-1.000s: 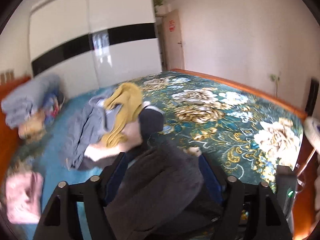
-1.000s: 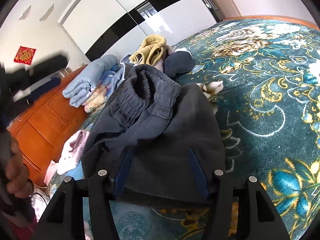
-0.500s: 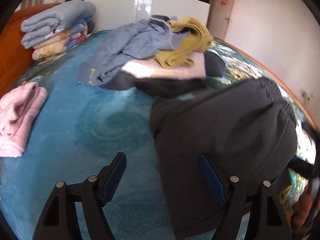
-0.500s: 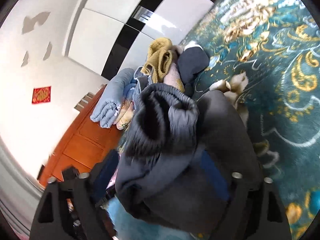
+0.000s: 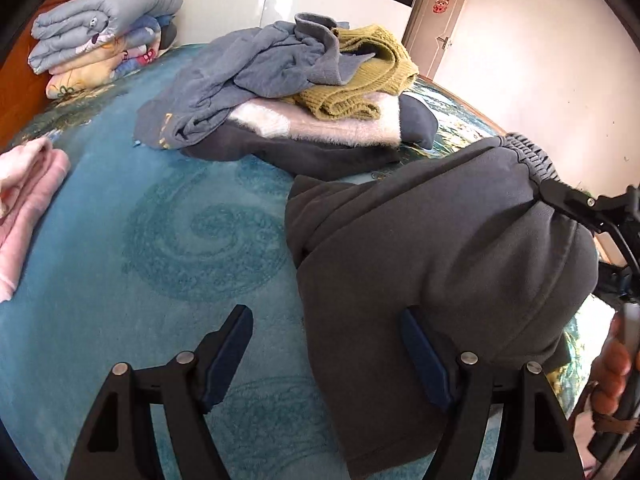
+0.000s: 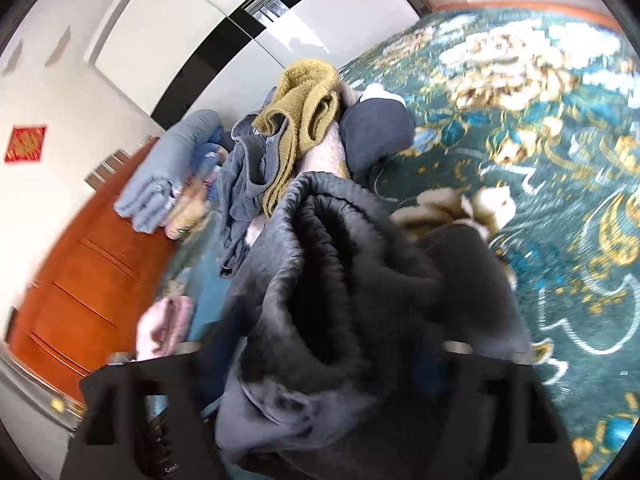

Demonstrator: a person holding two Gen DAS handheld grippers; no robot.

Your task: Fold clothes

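Dark grey trousers point(image 5: 448, 264) lie bunched on the teal bed cover point(image 5: 160, 248). My left gripper point(image 5: 324, 344) hangs open low over the bed. The trousers' left edge reaches in between its fingers and drapes behind the right pad point(image 5: 422, 352), with nothing pressed. In the right wrist view the trousers point(image 6: 344, 280) fill the gap of my right gripper point(image 6: 320, 348), whose jaws are closing on the ribbed waistband. The left wrist view shows the right gripper point(image 5: 576, 204) holding that waistband raised off the bed.
A loose pile lies behind: a blue-grey garment point(image 5: 256, 76), a mustard knit point(image 5: 360, 80), a pale pink fleece point(image 5: 340, 128). A folded pink garment point(image 5: 28, 208) sits at the left and folded quilts point(image 5: 100, 36) against the wooden headboard point(image 6: 80, 280). A person's hand point(image 5: 612, 376) is at the right edge.
The left gripper tipped down towards the bed and the trousers slid to its right side. The right gripper widened, then narrowed on the waistband and rose, bunching the fabric.
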